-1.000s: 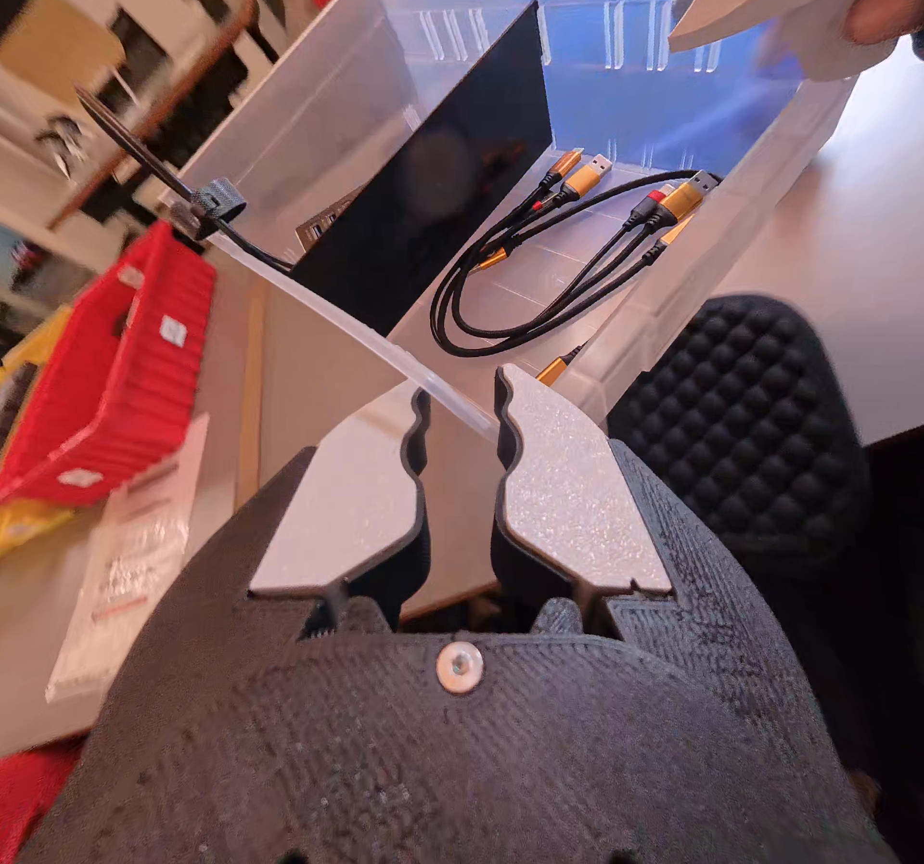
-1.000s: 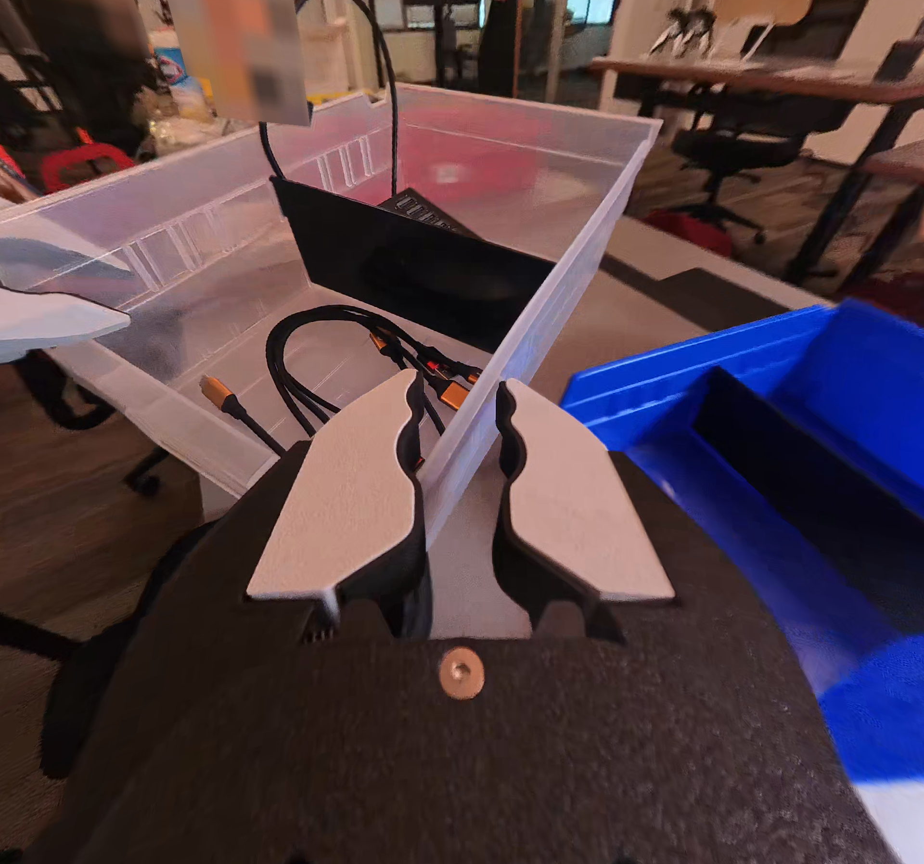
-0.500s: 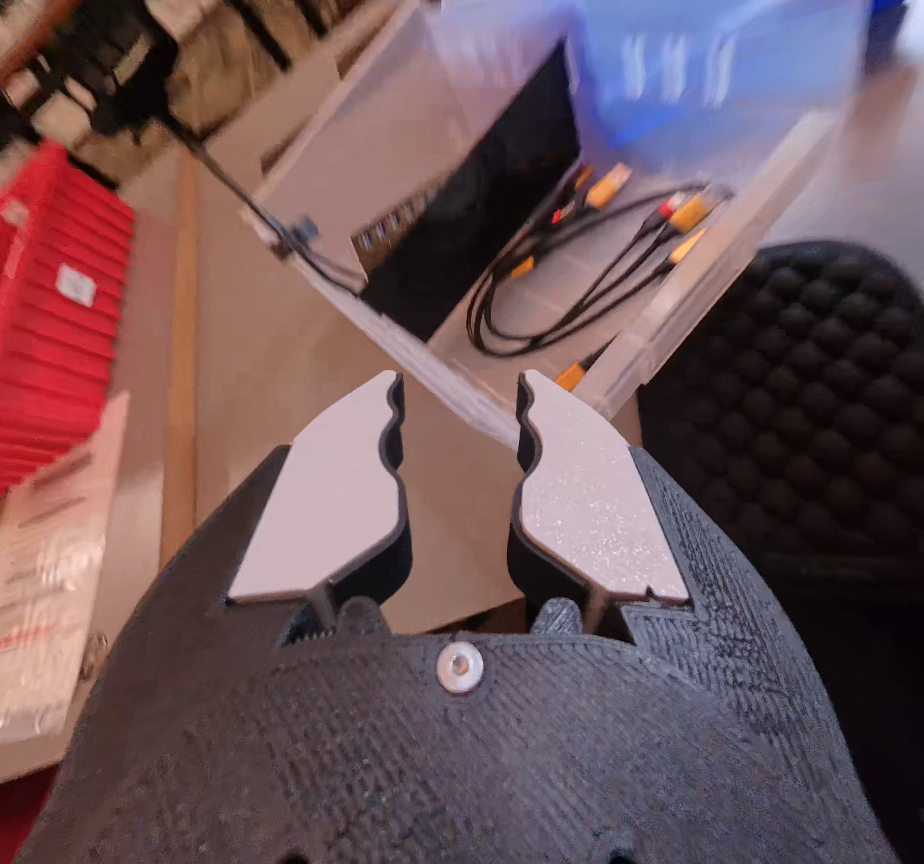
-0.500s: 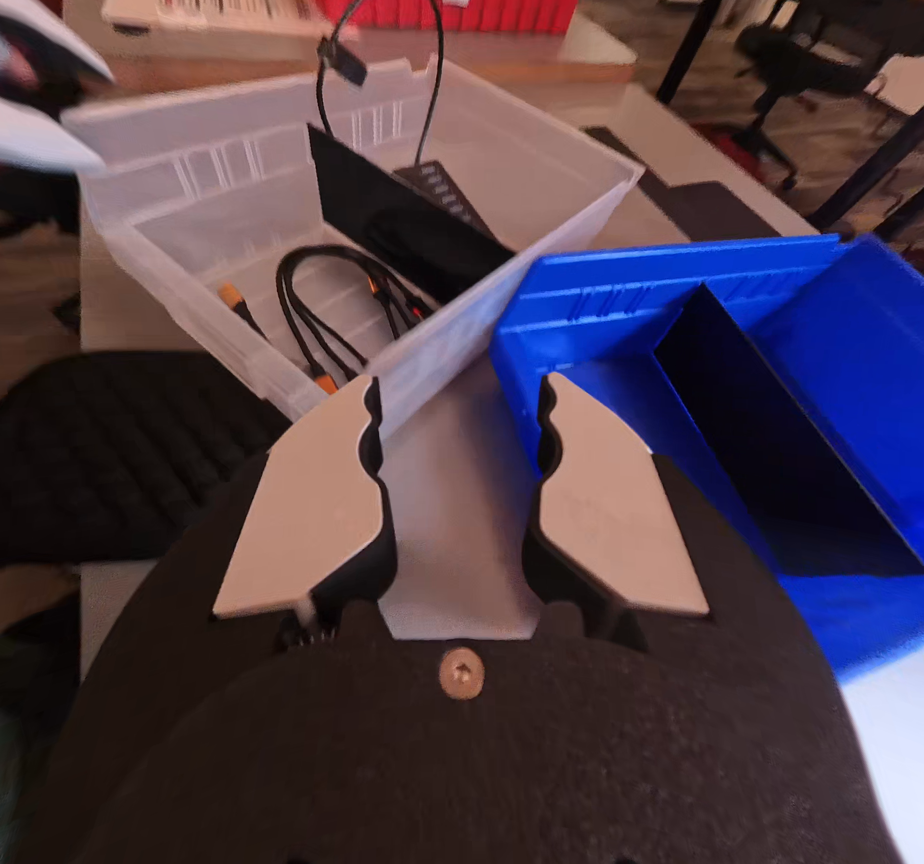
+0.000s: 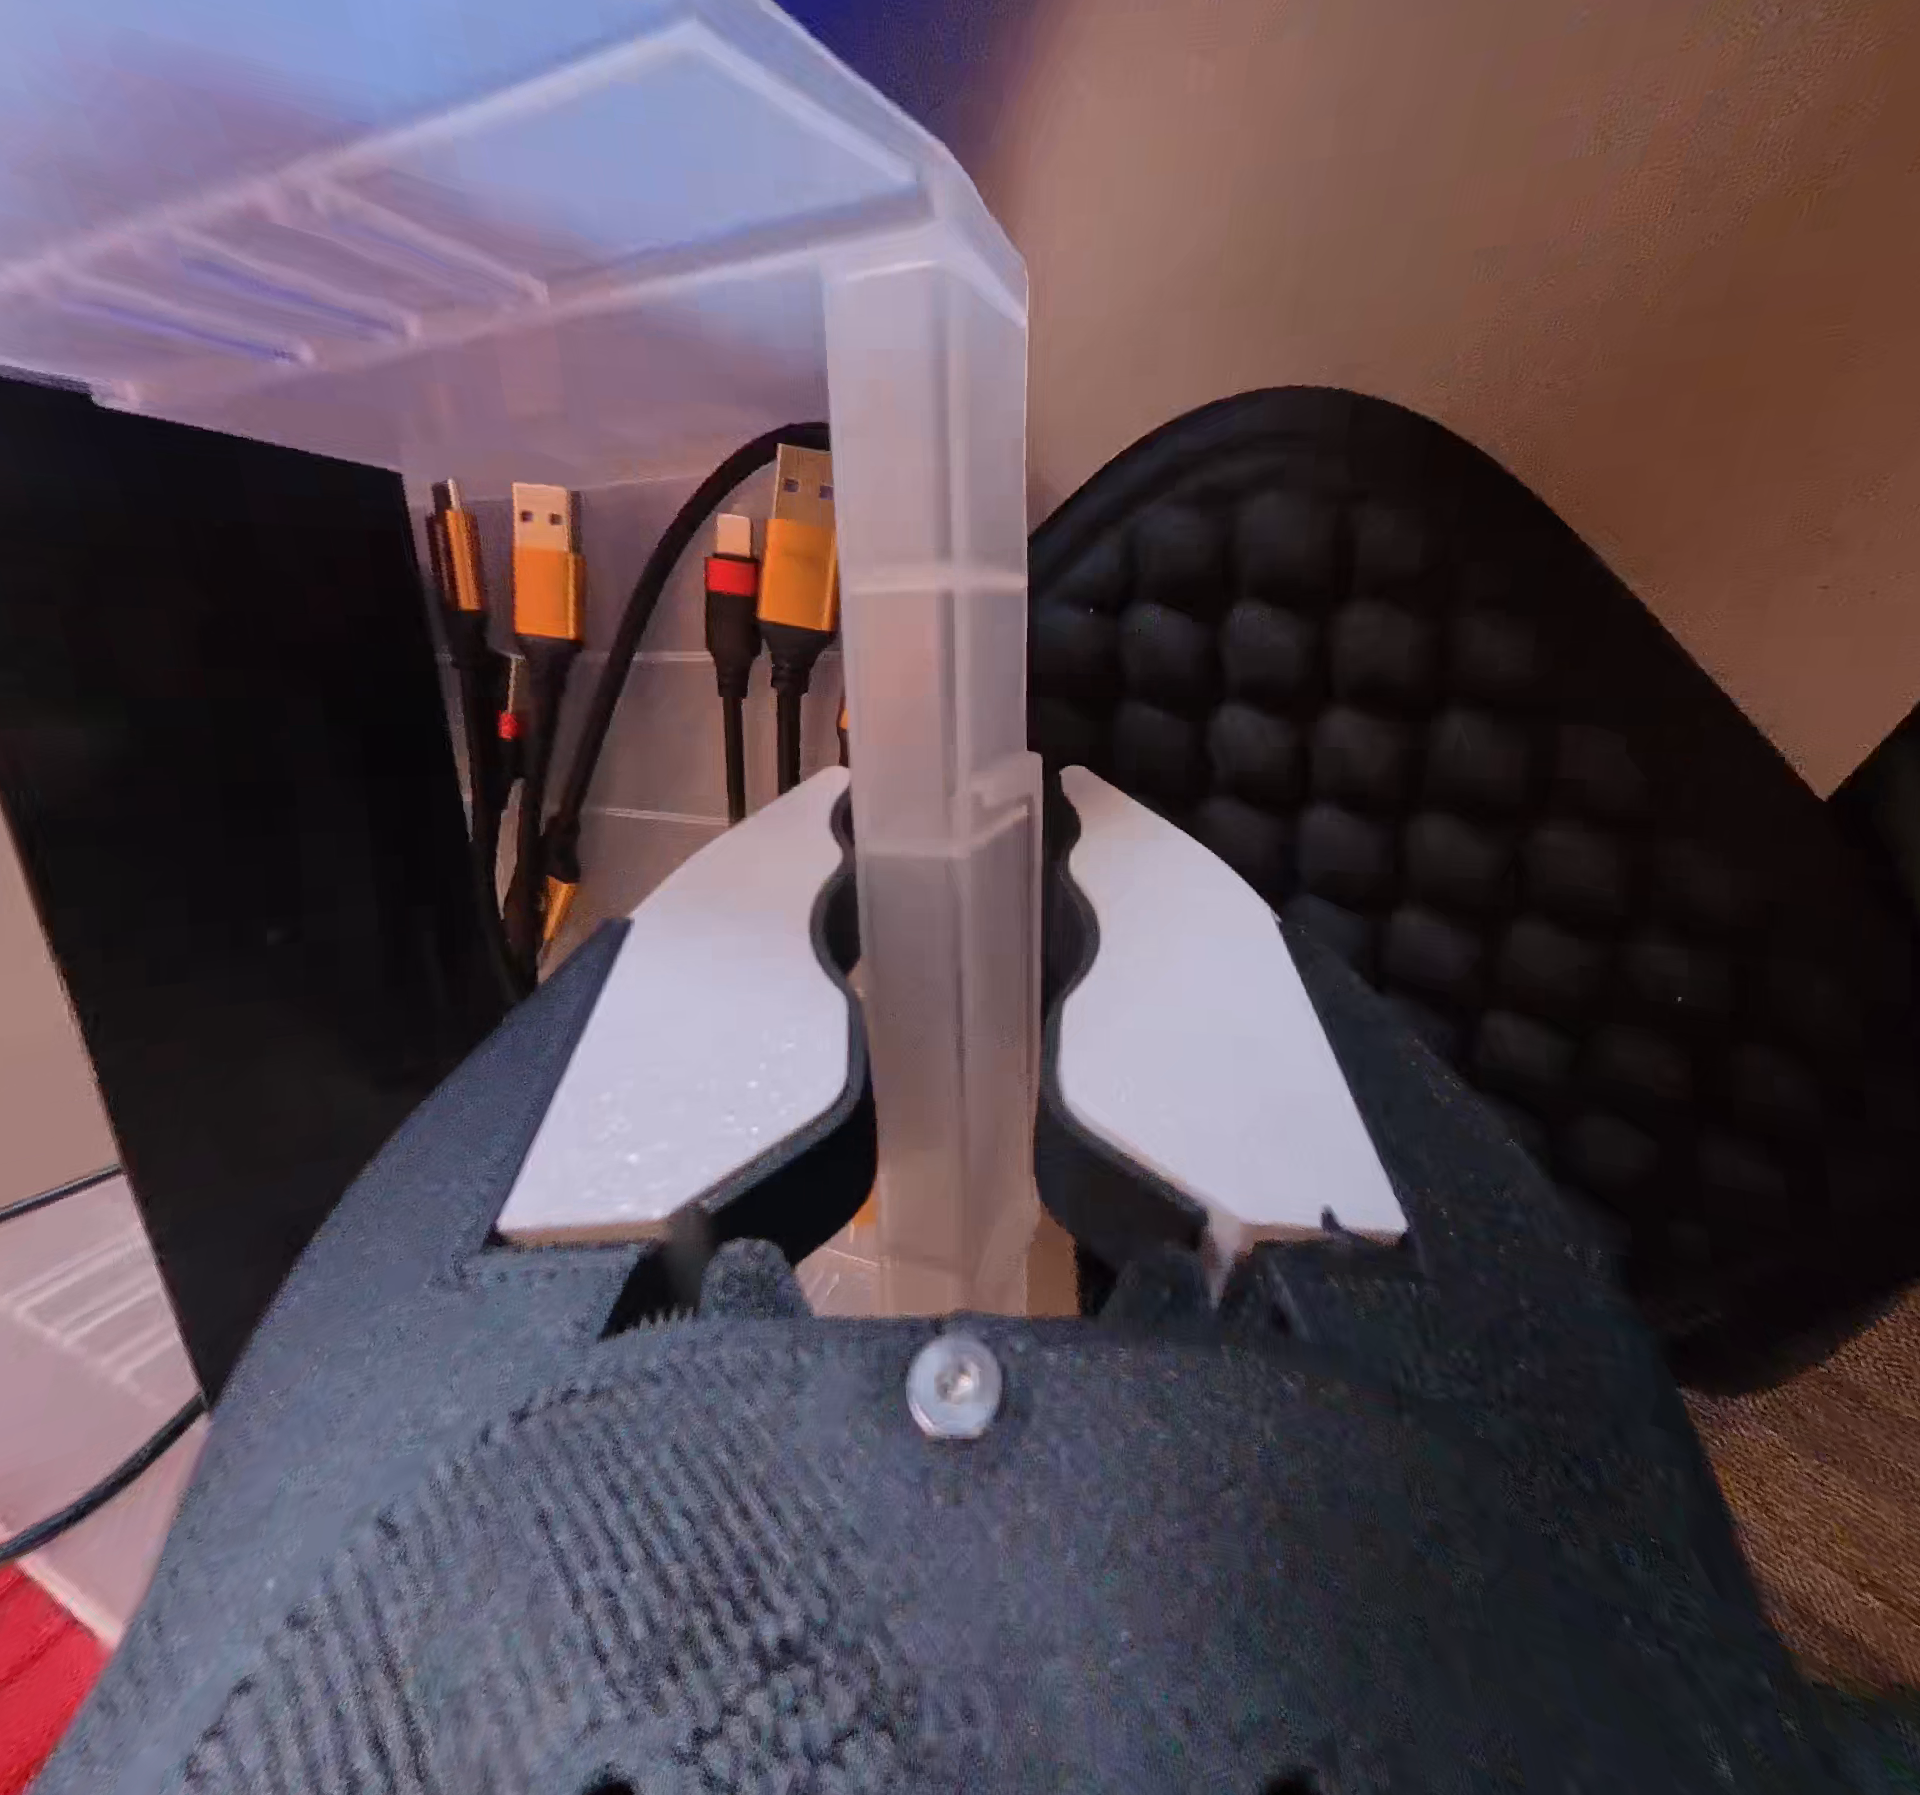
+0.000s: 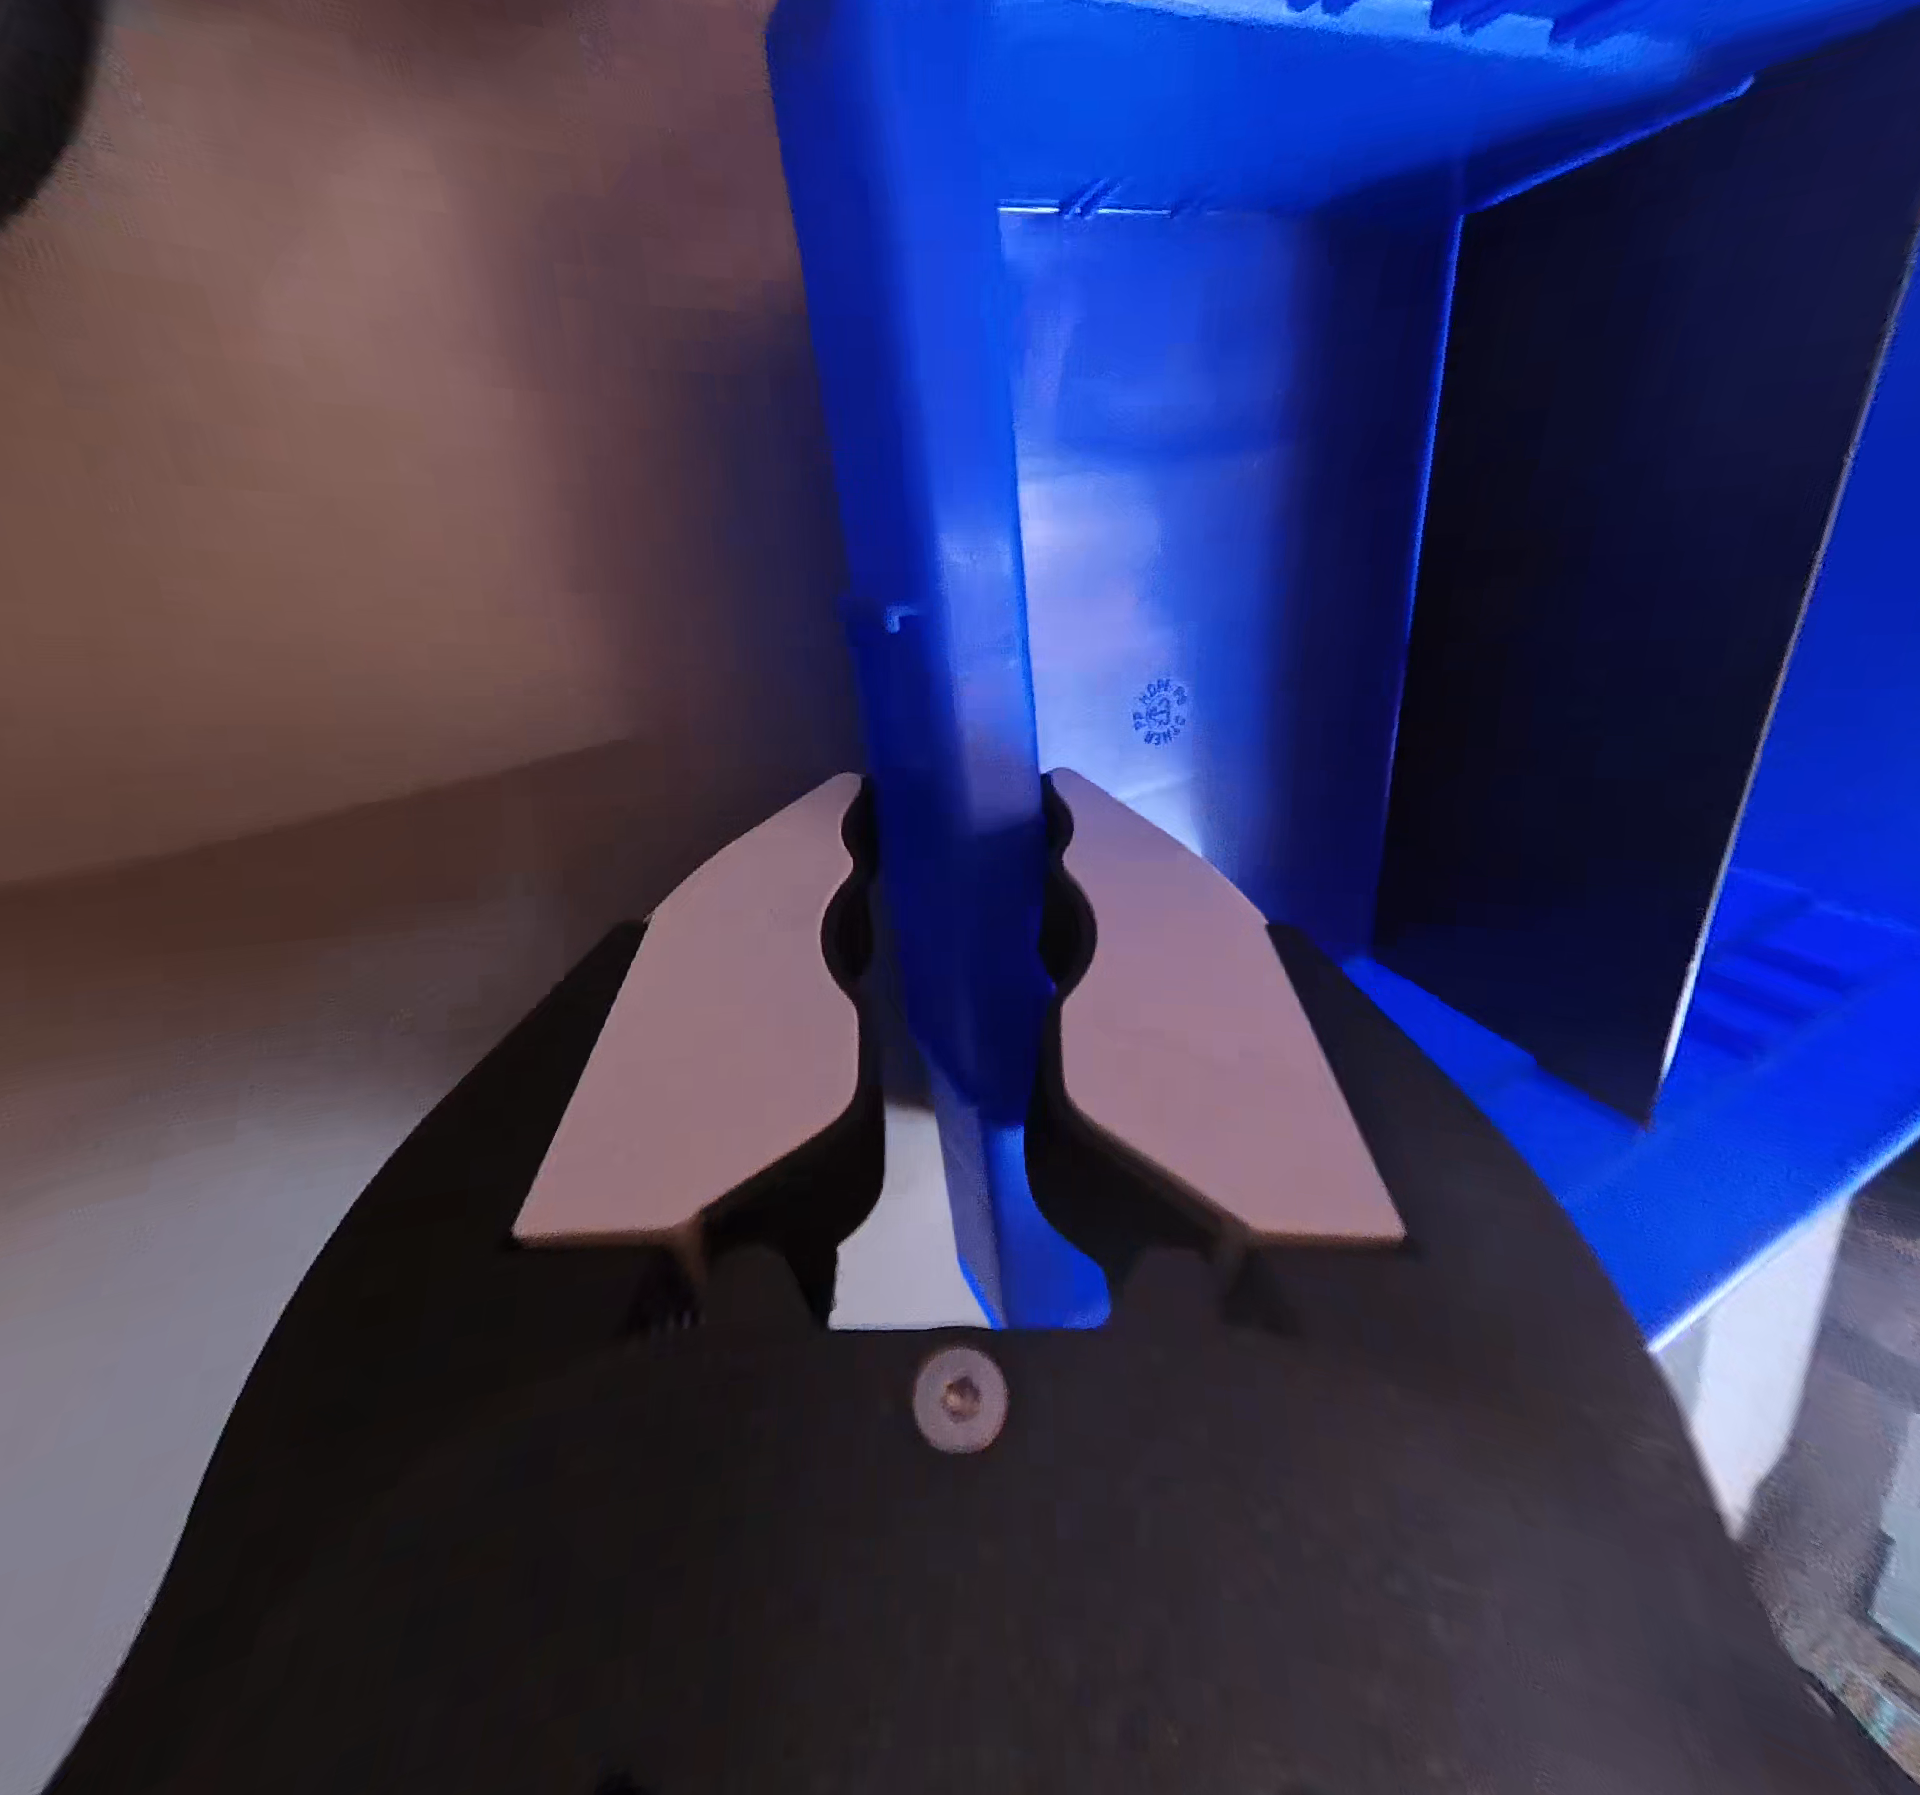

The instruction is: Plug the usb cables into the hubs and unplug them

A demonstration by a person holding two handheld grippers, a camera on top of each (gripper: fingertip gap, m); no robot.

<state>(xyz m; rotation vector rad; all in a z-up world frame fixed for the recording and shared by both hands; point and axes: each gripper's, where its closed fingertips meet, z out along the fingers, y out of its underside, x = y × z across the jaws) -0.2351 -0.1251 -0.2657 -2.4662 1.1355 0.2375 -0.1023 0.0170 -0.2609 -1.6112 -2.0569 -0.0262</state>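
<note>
USB cables, black cords with orange metal plugs, lay inside the translucent clear plastic bin, in the compartment next to the black flat divider panel; we saw several plugs pointing away from the camera, one with a red collar. No hub showed in either view.

Nearest in the left wrist view, our left gripper had its white-faced fingers straddling the bin's front wall, one finger inside the bin, one outside. The jaws looked clamped on that wall, pads touching it on both sides. Just past the right finger sat a black quilted bumpy cushion, outside the bin. Behind that, tan table surface. A thin black wire ran at the lower left edge, with a bit of red beneath it.

In the right wrist view, our right gripper sat over the wall of the solid blue plastic bin, left finger outside, right finger inside. Jaws closed on the wall, both pads against it. Farther in, a black divider panel stood upright across the blue bin. That near compartment held nothing we could see. To the left, blurred tan tabletop; top left corner too smeared to tell.
</note>
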